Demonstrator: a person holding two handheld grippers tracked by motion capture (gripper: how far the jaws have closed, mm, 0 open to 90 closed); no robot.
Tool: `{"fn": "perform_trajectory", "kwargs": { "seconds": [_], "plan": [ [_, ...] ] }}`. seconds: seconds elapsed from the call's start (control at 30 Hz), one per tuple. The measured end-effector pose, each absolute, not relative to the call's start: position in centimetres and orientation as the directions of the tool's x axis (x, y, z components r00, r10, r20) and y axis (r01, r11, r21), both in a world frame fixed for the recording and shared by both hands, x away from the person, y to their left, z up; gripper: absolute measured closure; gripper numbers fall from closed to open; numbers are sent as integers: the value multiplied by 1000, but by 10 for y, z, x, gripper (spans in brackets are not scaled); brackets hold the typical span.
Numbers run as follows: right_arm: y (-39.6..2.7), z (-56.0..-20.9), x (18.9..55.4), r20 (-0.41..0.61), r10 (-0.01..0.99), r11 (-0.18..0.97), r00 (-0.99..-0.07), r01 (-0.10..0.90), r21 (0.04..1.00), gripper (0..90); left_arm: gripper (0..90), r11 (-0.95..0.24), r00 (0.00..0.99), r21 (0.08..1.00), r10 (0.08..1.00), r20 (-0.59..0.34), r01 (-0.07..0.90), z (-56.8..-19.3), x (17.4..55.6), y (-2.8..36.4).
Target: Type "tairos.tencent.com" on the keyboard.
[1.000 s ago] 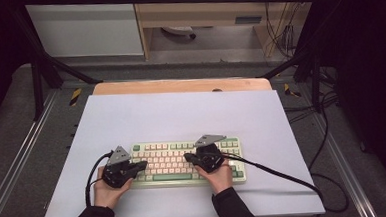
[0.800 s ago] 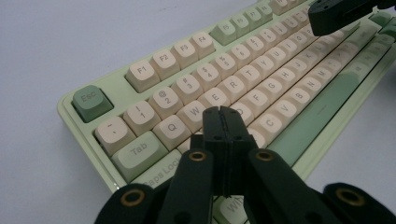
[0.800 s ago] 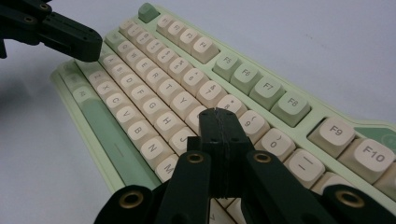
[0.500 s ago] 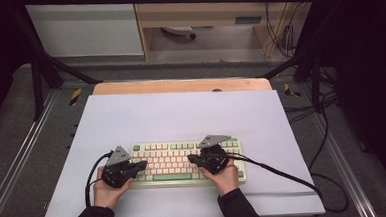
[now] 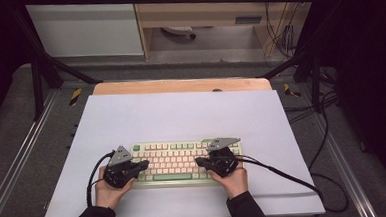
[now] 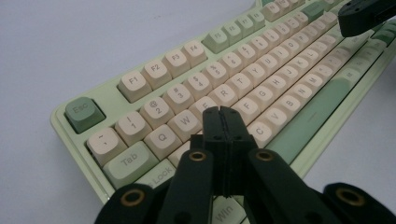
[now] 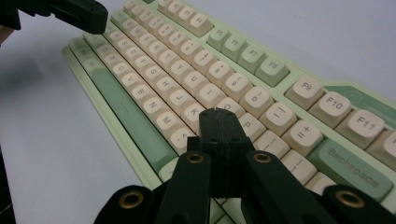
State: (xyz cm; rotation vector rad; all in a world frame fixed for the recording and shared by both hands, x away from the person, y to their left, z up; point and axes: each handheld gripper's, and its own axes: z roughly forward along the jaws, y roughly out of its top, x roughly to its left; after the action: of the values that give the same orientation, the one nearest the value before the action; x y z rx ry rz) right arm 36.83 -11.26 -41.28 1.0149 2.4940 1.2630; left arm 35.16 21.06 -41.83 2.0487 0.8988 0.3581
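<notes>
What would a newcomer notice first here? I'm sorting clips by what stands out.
The pale green keyboard with cream keys, lying near the front edge of the white table. Over its two ends a hand holds each black gripper: the left tongs shut above the Q-W-E keys, the right tongs shut above the keys near P.

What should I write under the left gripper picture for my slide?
Shut left gripper poised over the letter keys of a green and cream keyboard.
</notes>
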Motion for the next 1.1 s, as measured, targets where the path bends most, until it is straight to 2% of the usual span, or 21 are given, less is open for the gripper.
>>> {"fn": "perform_trajectory", "kwargs": {
  "seconds": [0.7,1.1],
  "plan": [
    [-143,-421,355,158,667,391,-728,522,758,900,900,-399,700,795,713,-45,457,-408,364,184],
    [-146,-423,354,162,666,386,-728,522,760,900,900,-409,699,782,714,-47,470,-421,374,169]
  ]
}}
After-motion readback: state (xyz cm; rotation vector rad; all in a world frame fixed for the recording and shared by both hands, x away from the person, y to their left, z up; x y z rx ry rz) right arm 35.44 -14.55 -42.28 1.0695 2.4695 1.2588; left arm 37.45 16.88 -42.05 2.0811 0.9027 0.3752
